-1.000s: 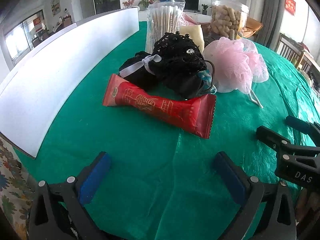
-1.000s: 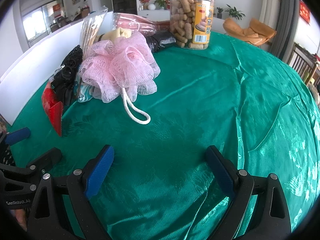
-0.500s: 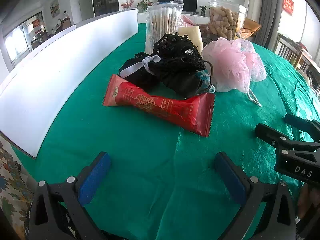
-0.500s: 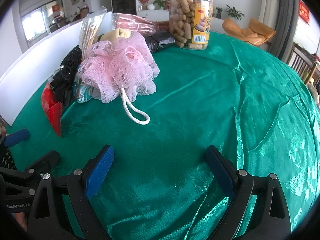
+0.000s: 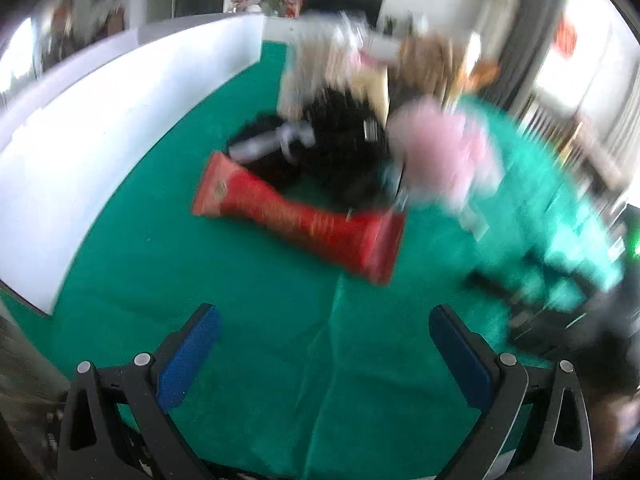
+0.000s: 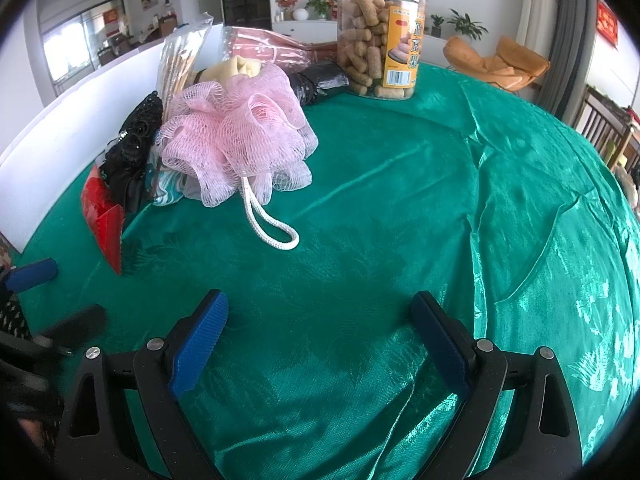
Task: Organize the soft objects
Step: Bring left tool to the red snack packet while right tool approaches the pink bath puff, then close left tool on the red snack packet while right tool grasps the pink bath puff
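My left gripper [image 5: 324, 344] hangs low over the green tablecloth [image 5: 280, 360], jaws spread wide, nothing between the blue pads [image 5: 188, 356]. My right gripper [image 6: 320, 340] is likewise wide apart and empty above the cloth. The left view is blurred; detail there is limited.

Ahead of the left gripper lies a red foil packet [image 5: 300, 216], flat on the cloth. Behind it sits a heap of black lace fabric [image 5: 344, 152] with a grey ribbon [image 5: 280, 140], touching the packet's far edge or just beside it; I cannot tell which.

The pink mesh bath pouf [image 6: 236, 140] rests beside the black heap, ahead and left of the right gripper. Its white cord loop [image 6: 272, 224] trails toward me on the cloth. Behind stands a clear jar of biscuit sticks [image 6: 380, 36], with a bag of sticks [image 6: 180, 60] to its left.

Assessment: the pouf is very light, springy and will crush under the pads. A hold on the mesh body should be secure; the cord is the thinner, slipperier option. The lace is limp and may snag its neighbours.
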### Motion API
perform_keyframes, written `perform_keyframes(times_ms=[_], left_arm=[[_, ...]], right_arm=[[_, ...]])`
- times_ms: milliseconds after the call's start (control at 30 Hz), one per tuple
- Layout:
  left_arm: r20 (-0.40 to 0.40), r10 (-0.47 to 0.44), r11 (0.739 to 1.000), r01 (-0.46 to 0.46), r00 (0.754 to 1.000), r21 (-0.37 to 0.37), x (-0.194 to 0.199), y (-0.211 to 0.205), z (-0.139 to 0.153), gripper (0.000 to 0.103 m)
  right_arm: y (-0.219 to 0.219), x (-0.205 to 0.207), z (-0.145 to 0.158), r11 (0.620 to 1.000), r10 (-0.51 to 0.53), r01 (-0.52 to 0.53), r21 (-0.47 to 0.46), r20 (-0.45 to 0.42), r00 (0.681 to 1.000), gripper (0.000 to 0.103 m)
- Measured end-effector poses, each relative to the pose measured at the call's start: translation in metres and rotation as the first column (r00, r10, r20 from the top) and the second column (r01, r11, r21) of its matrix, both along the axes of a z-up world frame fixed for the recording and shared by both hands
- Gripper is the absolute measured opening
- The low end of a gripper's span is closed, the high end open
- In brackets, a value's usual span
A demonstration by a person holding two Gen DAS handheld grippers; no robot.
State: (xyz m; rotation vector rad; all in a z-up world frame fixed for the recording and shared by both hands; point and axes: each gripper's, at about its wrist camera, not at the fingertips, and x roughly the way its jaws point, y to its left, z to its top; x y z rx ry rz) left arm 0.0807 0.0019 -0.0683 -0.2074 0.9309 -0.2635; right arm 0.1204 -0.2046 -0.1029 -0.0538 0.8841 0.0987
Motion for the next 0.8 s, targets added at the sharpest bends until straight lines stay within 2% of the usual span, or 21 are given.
perform_keyframes(times_ms=[100, 167, 200, 367, 467, 500, 600, 667, 800], left_arm=[[0.001, 0.064, 0.986, -0.063, 0.998, -0.152, 0.011, 0.022, 0.013, 0.103], [-0.027, 0.086, 0.981, -0.09, 0.996, -0.175, 0.022, 0.023, 0.014, 0.103], [-0.038, 0.094, 0.981, -0.099, 0.995, -0.164, 0.027, 0.02, 0.013, 0.103], [-0.068, 0.165, 0.986, -0.164, 0.984, 0.018, 0.055, -0.011, -0.001, 0.103], [-0.082, 0.18, 0.974, -0.166, 0.98, 0.154, 0.06, -0.019, -0.011, 0.103], [-0.089, 0.18, 0.971, -0.162, 0.98, 0.176, 0.059, -0.016, -0.012, 0.103], [-0.091, 0.183, 0.962, -0.16, 0.979, 0.22, 0.046, 0.006, -0.006, 0.103], [-0.076, 0.216, 0.949, -0.191, 0.974, 0.253, 0.036, 0.027, 0.002, 0.103], [-0.064, 0.217, 0.961, -0.201, 0.974, 0.191, 0.035, 0.051, 0.012, 0.103]], right_arm=[[-0.002, 0.0, 0.001, 1.0, -0.007, 0.007, 0.0, 0.001, 1.0, 0.094], [-0.004, 0.001, 0.001, 1.0, -0.011, 0.011, 0.001, 0.001, 1.0, 0.094], [-0.004, 0.0, 0.001, 1.0, -0.011, 0.011, 0.001, 0.002, 1.0, 0.094], [-0.004, -0.001, 0.001, 1.0, -0.011, 0.011, 0.004, 0.002, 1.0, 0.094], [-0.005, -0.001, 0.002, 1.0, -0.011, 0.011, 0.012, 0.005, 1.0, 0.094], [-0.005, -0.002, 0.001, 1.0, -0.011, 0.011, 0.014, 0.006, 1.0, 0.094], [-0.007, -0.002, 0.002, 1.0, -0.013, 0.013, 0.029, 0.01, 1.0, 0.094], [-0.008, -0.002, 0.003, 0.999, -0.018, 0.018, 0.039, 0.013, 1.0, 0.094], [-0.01, -0.001, 0.003, 0.999, -0.03, 0.03, 0.044, 0.013, 0.999, 0.093]])
